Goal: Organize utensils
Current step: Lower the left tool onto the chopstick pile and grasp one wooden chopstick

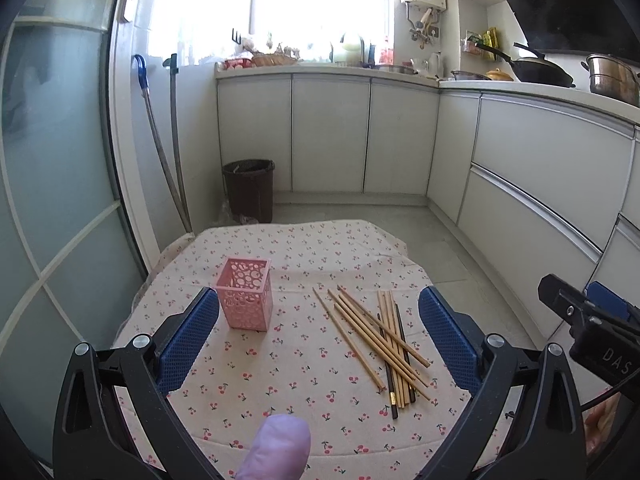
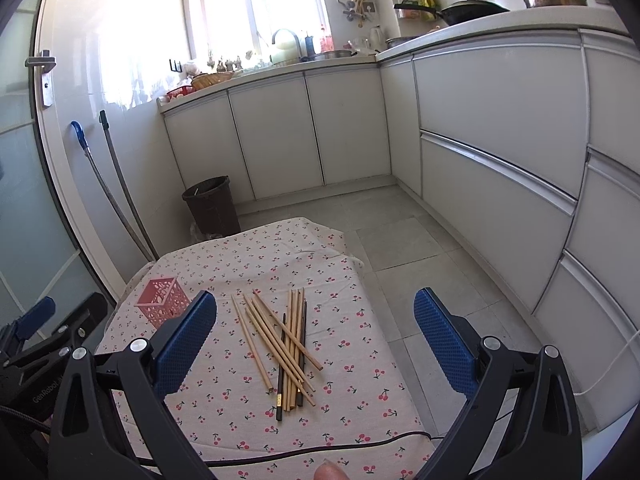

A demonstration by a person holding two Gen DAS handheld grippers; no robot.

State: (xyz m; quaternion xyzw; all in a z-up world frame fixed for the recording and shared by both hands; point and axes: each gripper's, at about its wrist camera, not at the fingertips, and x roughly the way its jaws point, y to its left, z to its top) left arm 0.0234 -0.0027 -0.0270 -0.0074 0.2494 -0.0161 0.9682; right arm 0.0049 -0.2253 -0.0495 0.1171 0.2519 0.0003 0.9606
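A pink perforated holder [image 1: 245,294] stands upright and empty on the cherry-print tablecloth [image 1: 304,364], just past my left finger's tip. A loose pile of several wooden and dark chopsticks [image 1: 380,340] lies to its right. My left gripper [image 1: 320,312] hovers open above the cloth, holding nothing. My right gripper [image 2: 316,308] is open too, over the table's right edge, with the chopsticks [image 2: 286,350] between its fingers' line of sight and the holder [image 2: 162,300] partly behind its left finger [image 2: 188,338].
The other gripper [image 1: 588,320] shows at the right edge of the left wrist view. A black cable [image 2: 320,448] runs across the near cloth. A dark bin [image 2: 212,204], two leaning mop handles [image 2: 116,196] and white cabinets [image 2: 496,168] surround the small table.
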